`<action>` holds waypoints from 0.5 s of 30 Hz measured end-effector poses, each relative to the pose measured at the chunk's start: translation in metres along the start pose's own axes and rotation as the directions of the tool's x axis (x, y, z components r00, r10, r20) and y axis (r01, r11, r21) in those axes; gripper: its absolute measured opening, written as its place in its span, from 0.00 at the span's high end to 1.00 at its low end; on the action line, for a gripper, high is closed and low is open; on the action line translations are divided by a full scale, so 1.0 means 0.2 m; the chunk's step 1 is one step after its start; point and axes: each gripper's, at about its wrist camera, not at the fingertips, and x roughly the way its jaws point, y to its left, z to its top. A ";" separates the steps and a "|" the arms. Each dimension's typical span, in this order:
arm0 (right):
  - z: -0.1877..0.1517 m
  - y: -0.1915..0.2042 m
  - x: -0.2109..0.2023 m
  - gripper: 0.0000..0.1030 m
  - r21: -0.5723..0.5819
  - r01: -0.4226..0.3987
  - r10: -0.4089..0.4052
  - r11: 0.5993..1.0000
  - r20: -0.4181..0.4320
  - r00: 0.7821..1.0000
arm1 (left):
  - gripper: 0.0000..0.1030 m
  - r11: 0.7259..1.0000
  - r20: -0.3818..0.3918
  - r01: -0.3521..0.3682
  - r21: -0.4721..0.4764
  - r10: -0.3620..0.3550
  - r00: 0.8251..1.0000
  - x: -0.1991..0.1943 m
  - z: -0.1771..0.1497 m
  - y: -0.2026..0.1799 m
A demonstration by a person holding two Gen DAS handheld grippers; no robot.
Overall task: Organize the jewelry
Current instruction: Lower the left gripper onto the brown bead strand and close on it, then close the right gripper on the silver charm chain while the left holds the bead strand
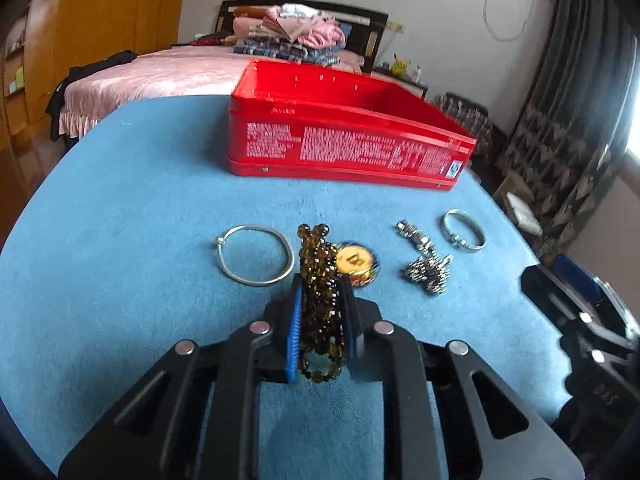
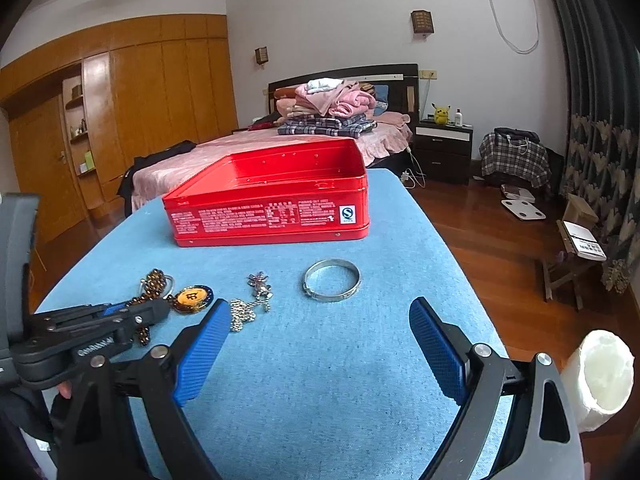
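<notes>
Left hand-held gripper (image 1: pixel 320 300), angled downward, blue pads (image 1: pixel 294 332) pressed on a strand of amber beads (image 1: pixel 318 280). Right hand-held gripper (image 2: pixel 316 344), jaws spread wide, nothing between them.

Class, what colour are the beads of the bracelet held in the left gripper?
Amber-brown beads, clearest in the left wrist view.

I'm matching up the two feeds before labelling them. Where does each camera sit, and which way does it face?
Left wrist view: rides the left gripper, angled down at the blue table; its fingers clamp the amber bead necklace.
Right wrist view: rides the right gripper, jaws open, facing the bed; the left gripper shows at left.
Shared: red tin, wide silver bangle, silver chain.
</notes>
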 end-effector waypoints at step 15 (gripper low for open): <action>0.00 0.01 0.01 0.14 -0.002 -0.011 0.011 1.000 -0.012 1.000 | 0.81 1.000 -0.037 0.017 0.007 -0.017 0.999 -0.01 -0.08 -0.02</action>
